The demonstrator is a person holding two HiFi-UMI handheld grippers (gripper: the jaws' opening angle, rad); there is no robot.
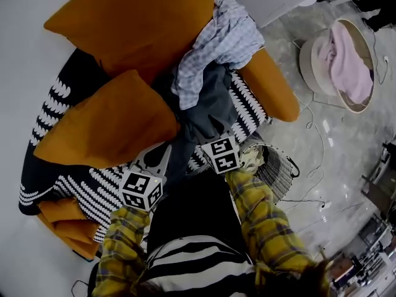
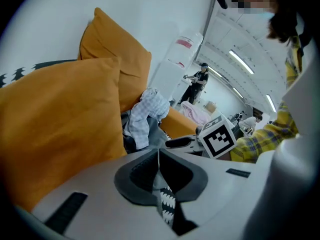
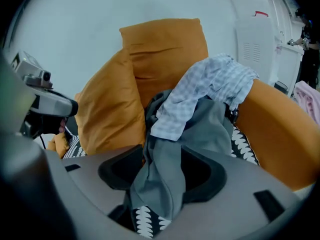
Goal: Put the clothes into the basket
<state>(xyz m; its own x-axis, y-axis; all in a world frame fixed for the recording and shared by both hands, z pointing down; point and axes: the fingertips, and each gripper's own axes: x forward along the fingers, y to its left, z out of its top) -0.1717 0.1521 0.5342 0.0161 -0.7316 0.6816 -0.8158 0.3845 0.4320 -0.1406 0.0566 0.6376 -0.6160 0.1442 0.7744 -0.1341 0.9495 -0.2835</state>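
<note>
A pale checked shirt [image 1: 218, 39] lies on top of a grey garment [image 1: 207, 107] on a seat with orange cushions [image 1: 111, 122]. The grey garment trails down toward me between my two grippers. My left gripper [image 1: 166, 152] hangs at the garment's left side; in the left gripper view its jaws [image 2: 159, 153] meet, with grey cloth showing beneath them. My right gripper [image 1: 203, 142] stands open, and a fold of the grey garment [image 3: 167, 149] runs through the gap between its jaws [image 3: 162, 156]. A dark wire basket [image 1: 278, 166] stands on the floor just right of my right arm.
The seat has a black-and-white patterned cover [image 1: 74, 184] and an orange armrest [image 1: 272, 85] on the right. A round white basket [image 1: 307, 57] holding pink cloth [image 1: 346, 64] stands farther right on the floor. Cables lie on the floor [image 1: 315, 135].
</note>
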